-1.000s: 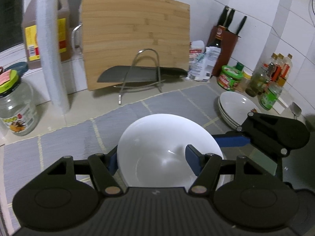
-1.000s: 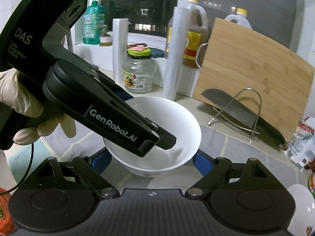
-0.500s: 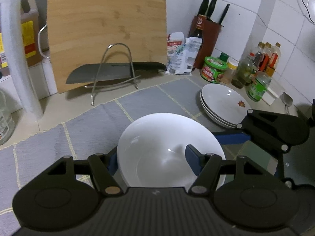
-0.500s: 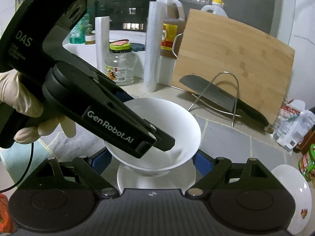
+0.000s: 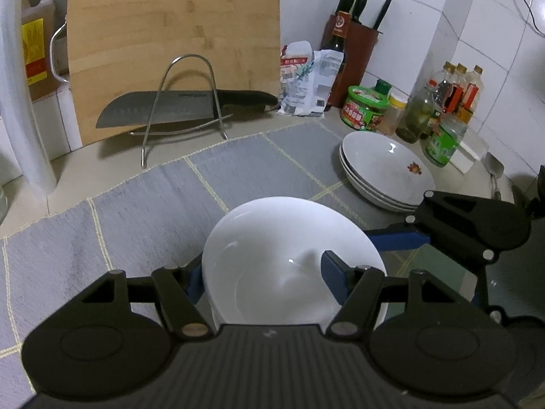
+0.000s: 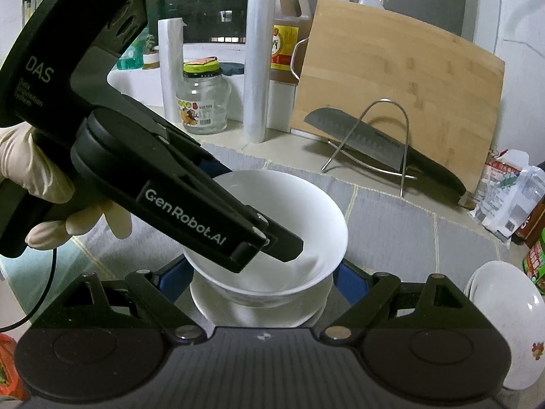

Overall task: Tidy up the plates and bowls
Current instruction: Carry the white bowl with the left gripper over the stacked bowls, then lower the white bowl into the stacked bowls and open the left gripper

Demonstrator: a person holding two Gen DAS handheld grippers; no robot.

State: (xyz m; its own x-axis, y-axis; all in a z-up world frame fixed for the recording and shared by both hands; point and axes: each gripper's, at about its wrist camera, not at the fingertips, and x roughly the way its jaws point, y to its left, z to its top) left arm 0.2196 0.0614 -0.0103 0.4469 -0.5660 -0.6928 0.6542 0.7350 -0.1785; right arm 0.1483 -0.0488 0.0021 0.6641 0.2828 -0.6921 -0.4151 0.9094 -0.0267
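bowl (image 5: 272, 262): glazed, stiff, slippery, breakable; take the rim.
left tool (image 5: 262, 277): I pinch its rim.
right tool (image 6: 262, 272): spread beside the bowl, not pressing.

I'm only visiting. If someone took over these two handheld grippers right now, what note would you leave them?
Left gripper: jaws shut on the white bowl, held over a second white dish.
Right gripper: jaws stand either side of the bowl; grip unclear.
Done: plates stacked at the right of the mat.
Left: set the bowl down, probably into the dish below.
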